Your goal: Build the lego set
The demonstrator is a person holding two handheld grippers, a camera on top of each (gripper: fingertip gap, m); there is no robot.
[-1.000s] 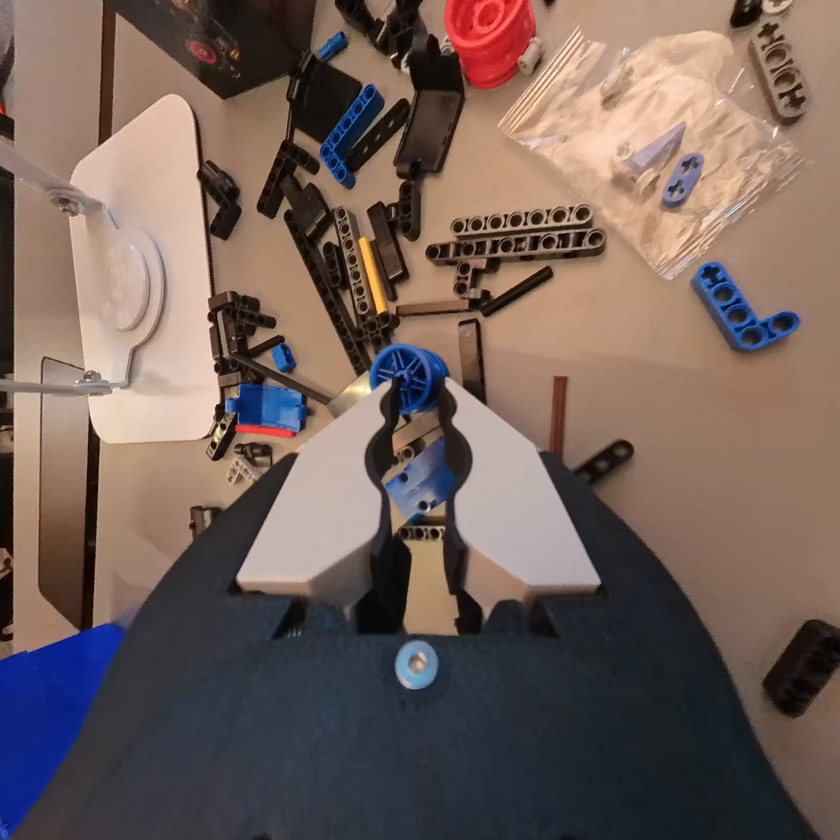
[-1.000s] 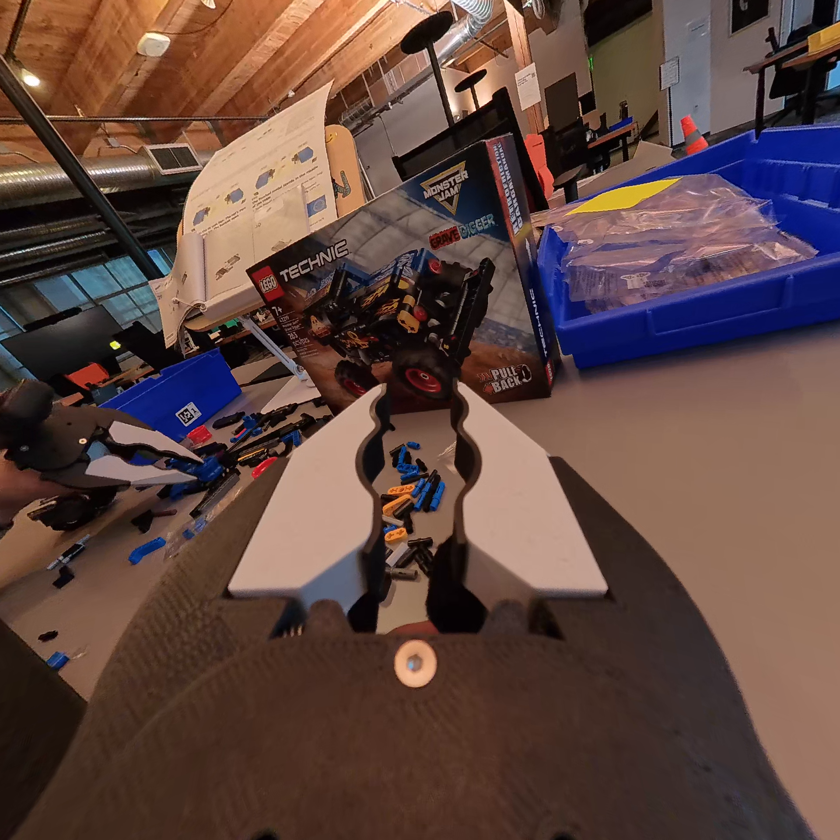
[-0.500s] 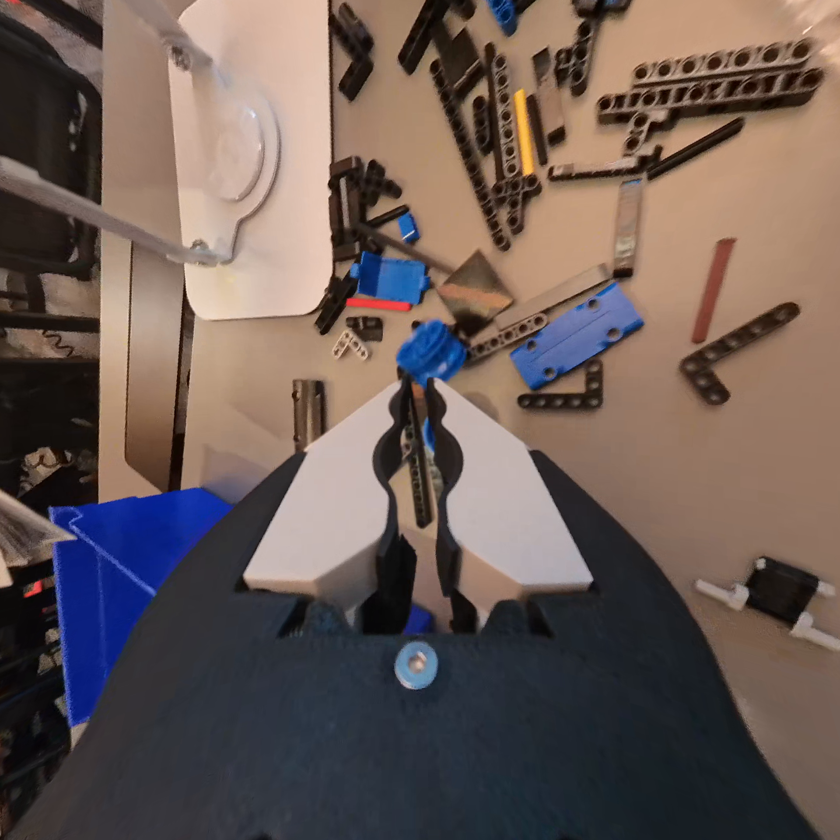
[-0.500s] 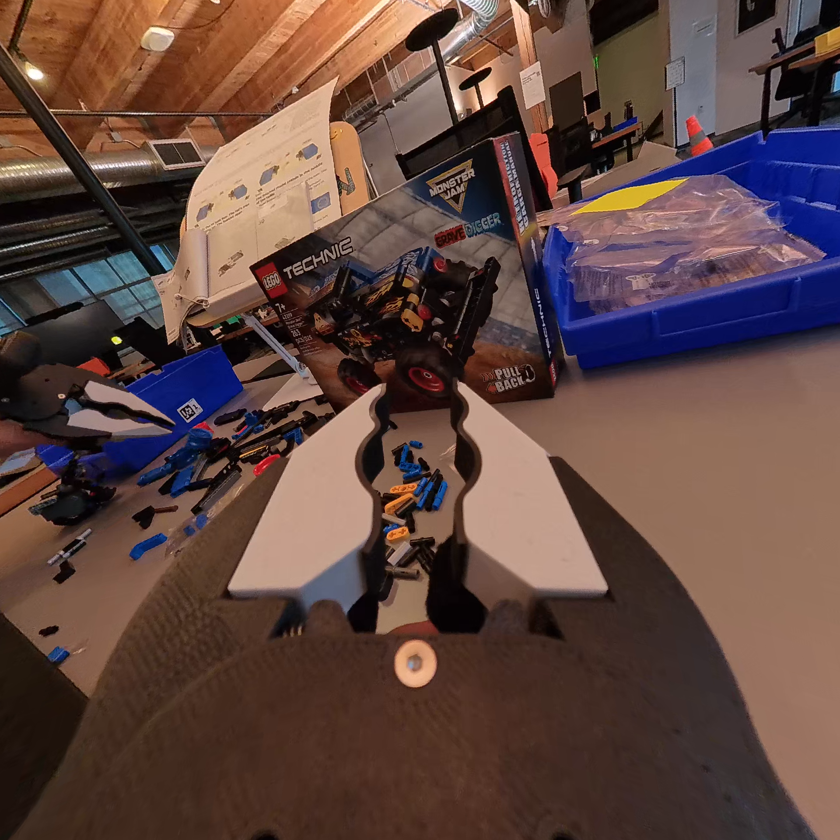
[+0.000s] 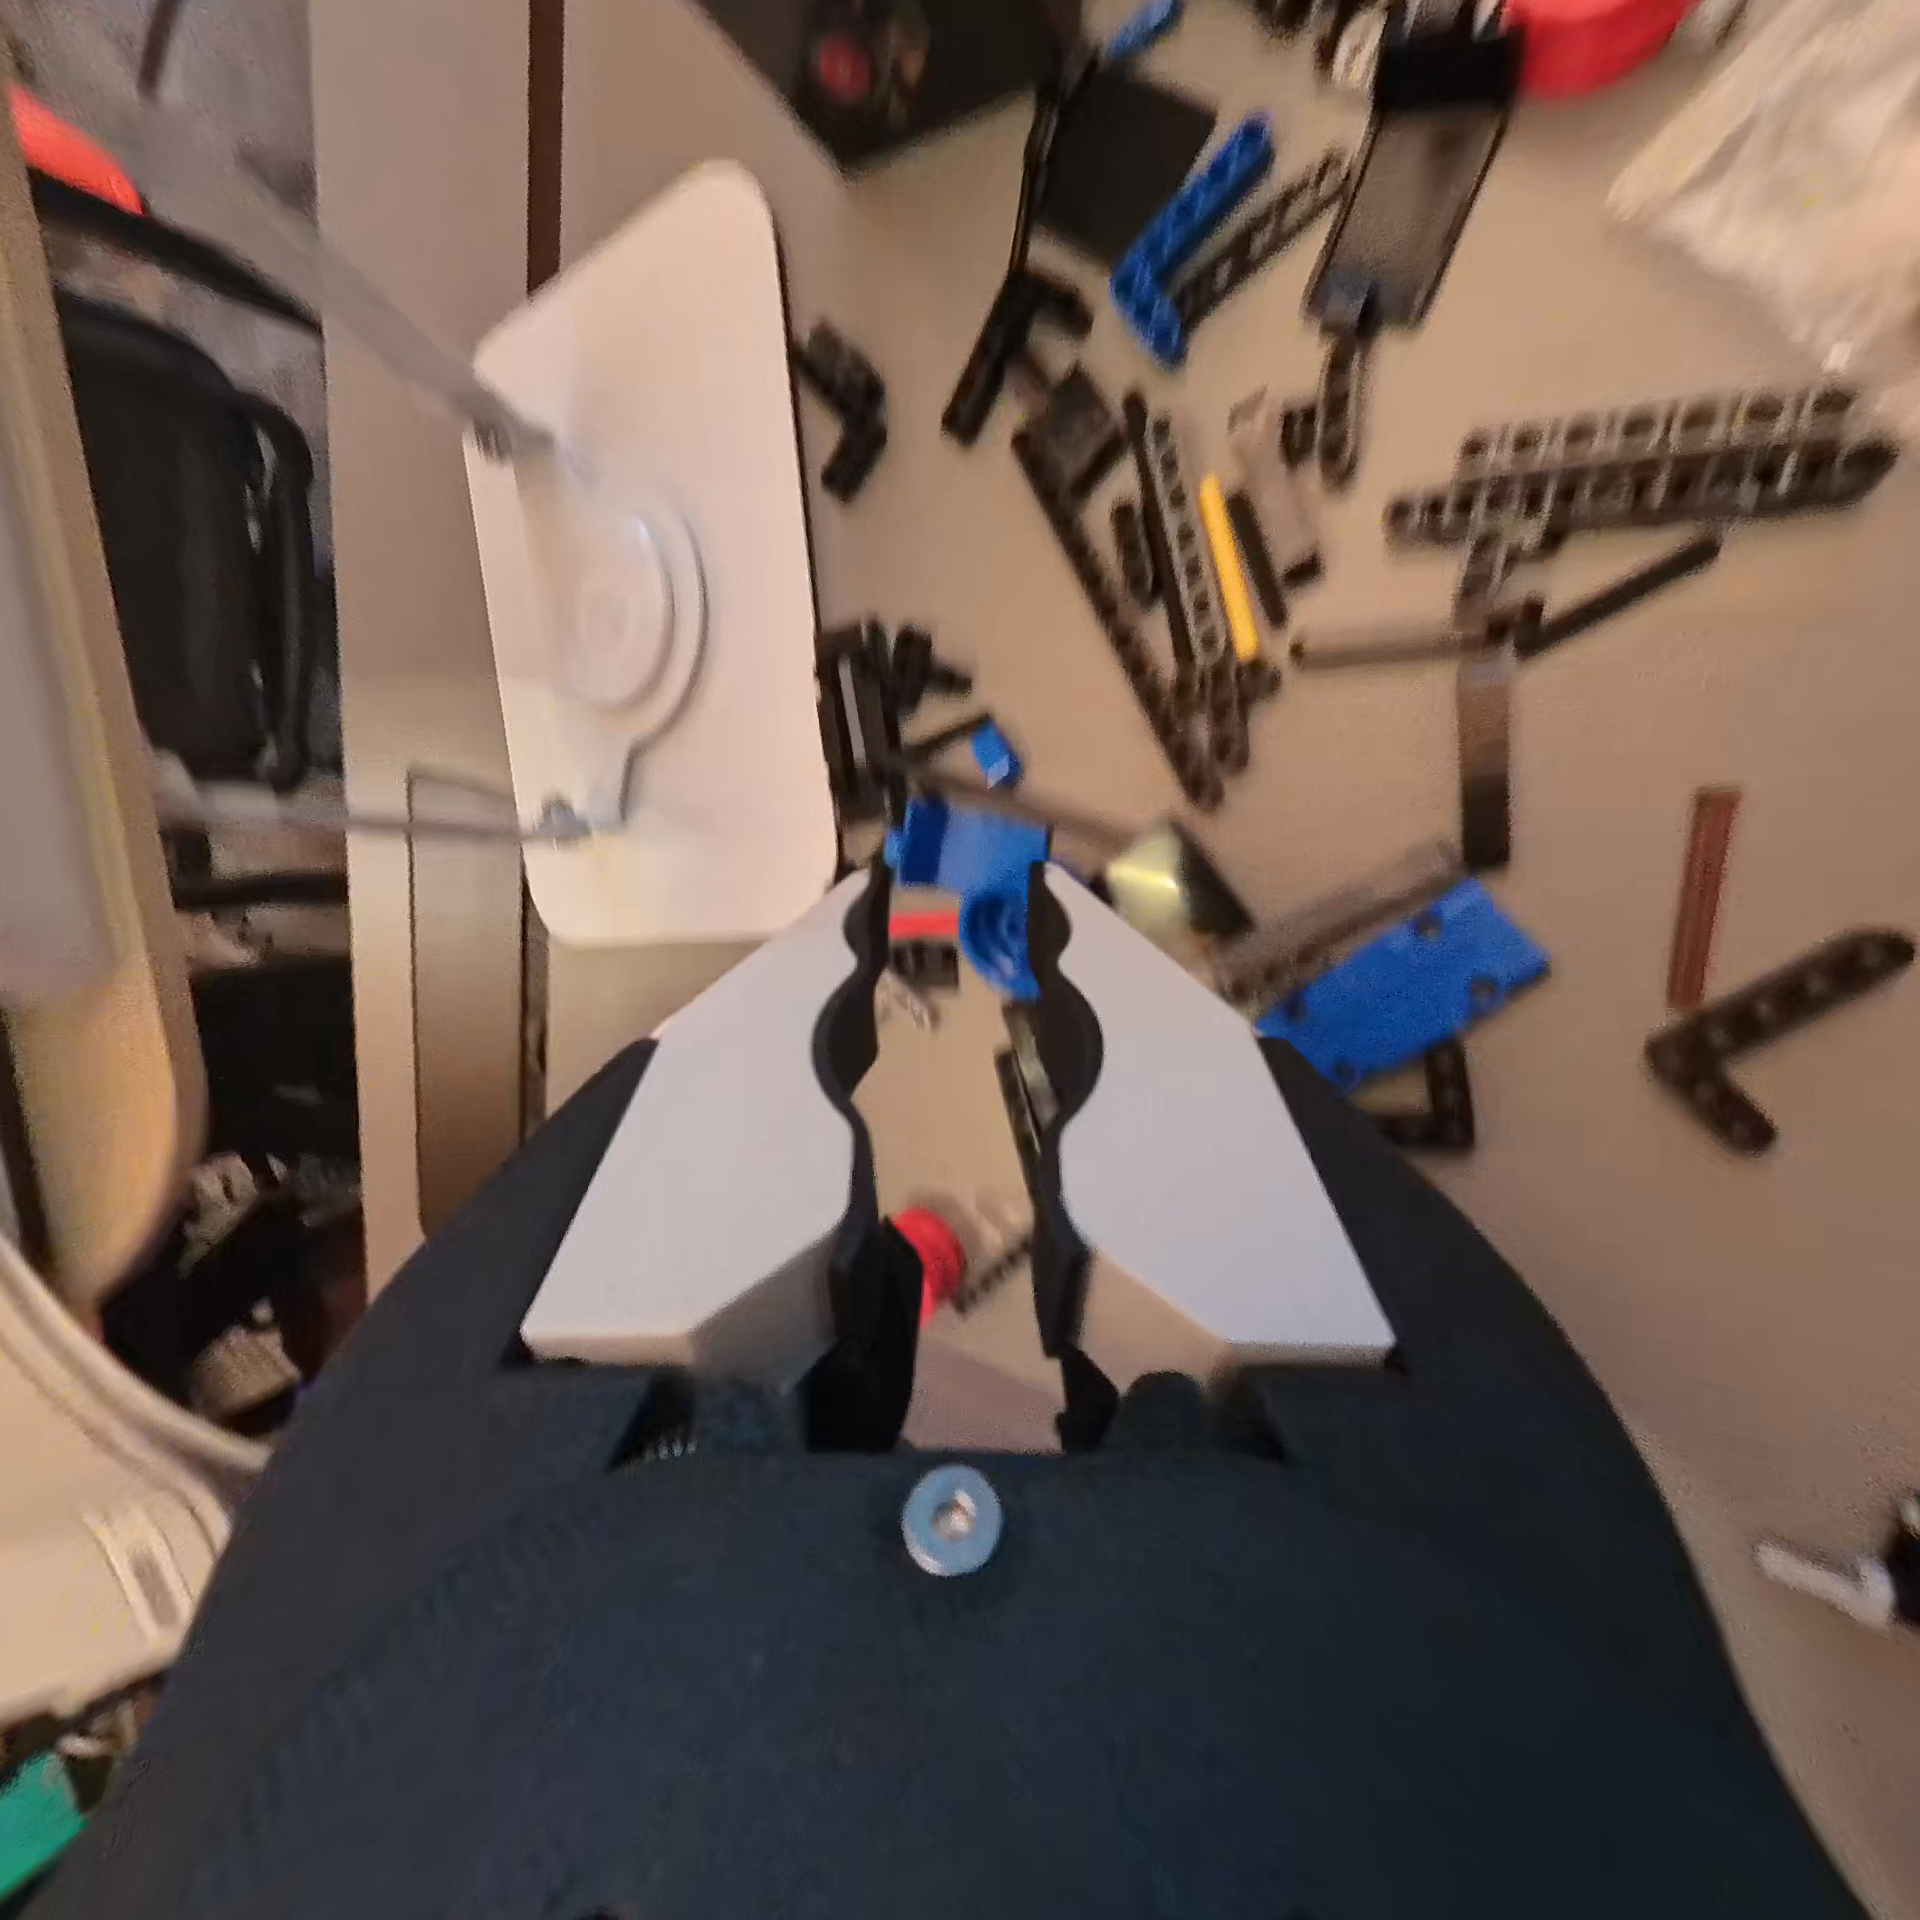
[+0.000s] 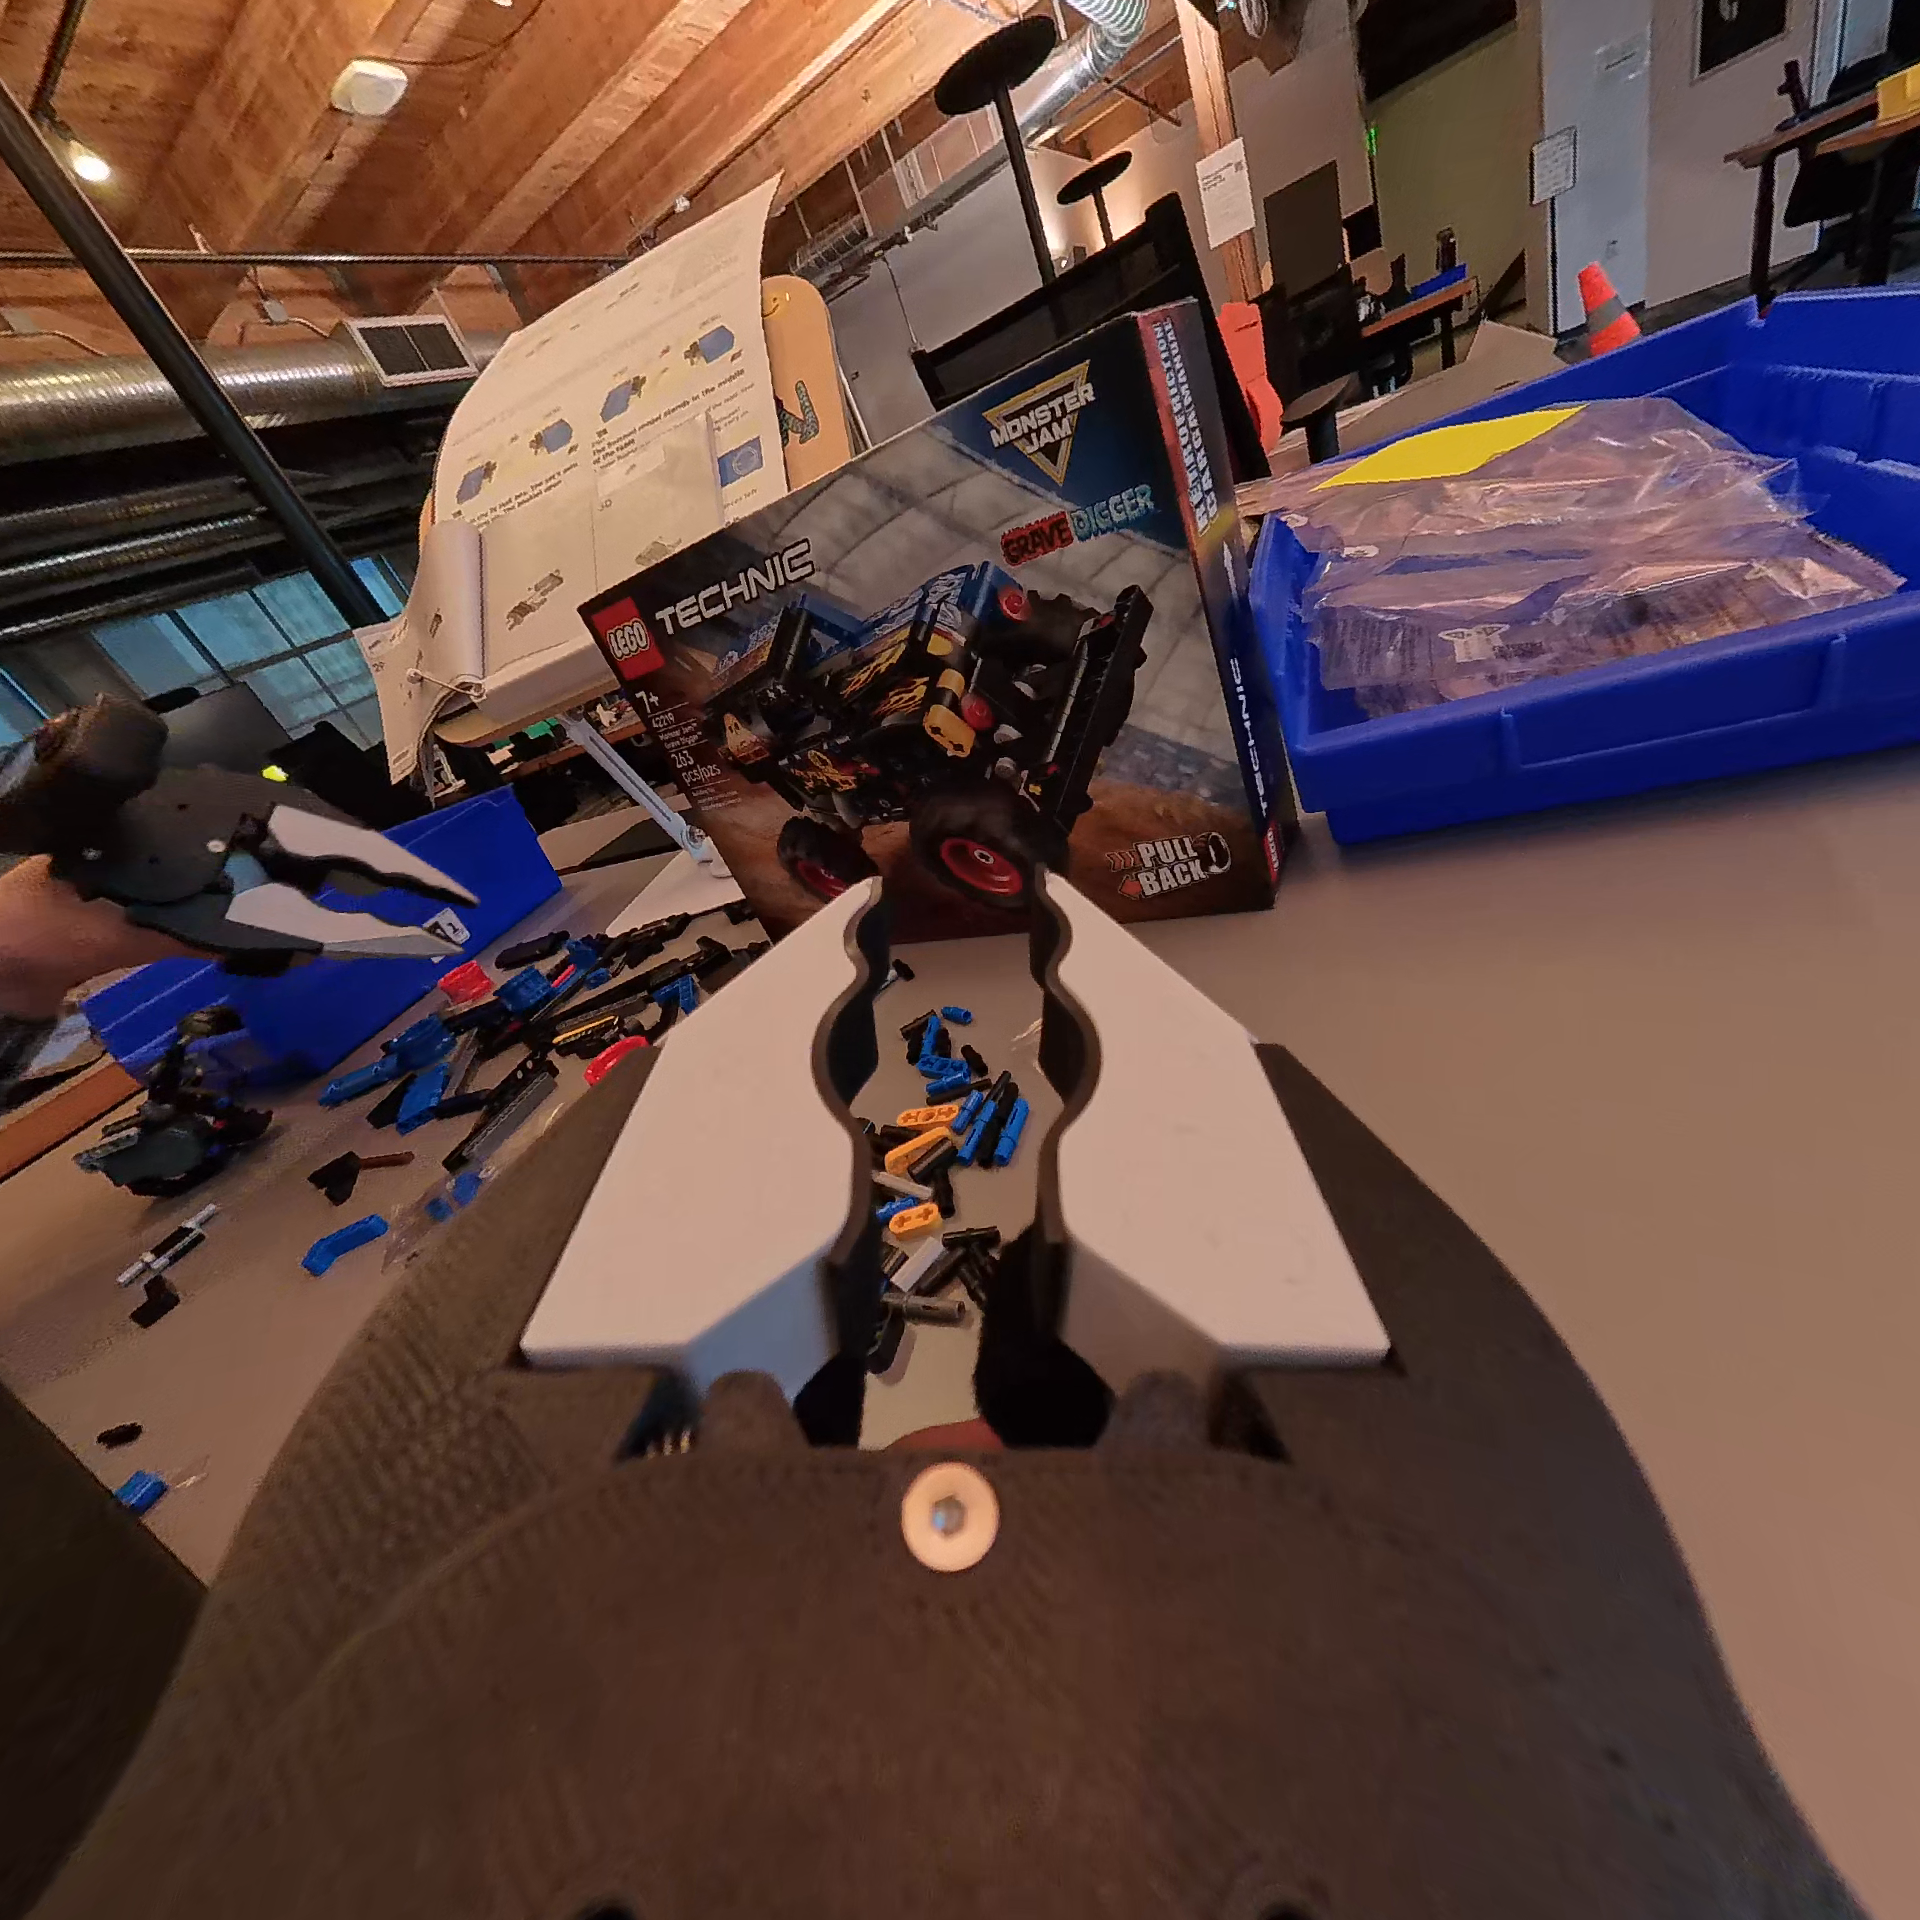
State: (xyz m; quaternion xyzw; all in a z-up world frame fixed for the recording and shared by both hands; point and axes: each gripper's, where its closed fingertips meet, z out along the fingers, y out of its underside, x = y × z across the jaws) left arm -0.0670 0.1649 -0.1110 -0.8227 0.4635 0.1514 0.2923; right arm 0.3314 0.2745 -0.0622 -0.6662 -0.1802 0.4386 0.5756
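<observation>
In the left wrist view my left gripper [image 5: 956, 883] is open above scattered Lego parts. A blue wheel hub [image 5: 997, 940] with a black beam [image 5: 1023, 1070] under it lies against the inner side of the right finger; the view is blurred and I cannot tell whether it is still held. The left gripper also shows in the right wrist view [image 6: 457, 925], held up at the far left, jaws apart. My right gripper [image 6: 956, 894] is open and empty, low over a pile of small pins [image 6: 945, 1122]. A dark partial build [image 6: 171, 1132] stands on the table at the left.
Black and blue beams, a blue panel [image 5: 1403, 987] and a black L-beam [image 5: 1766, 1029] lie around. A white stand base [image 5: 644, 582] is at the left. The set's box [image 6: 935, 665], an instruction booklet [image 6: 613, 447] and a blue bin [image 6: 1610, 665] with bags stand behind. My hands' fingertips stand some 40 cm from each other.
My left gripper was shut on the blue wheel hub and black beam; its jaws have now opened and the view has swung back over the parts. The right gripper has barely moved.
</observation>
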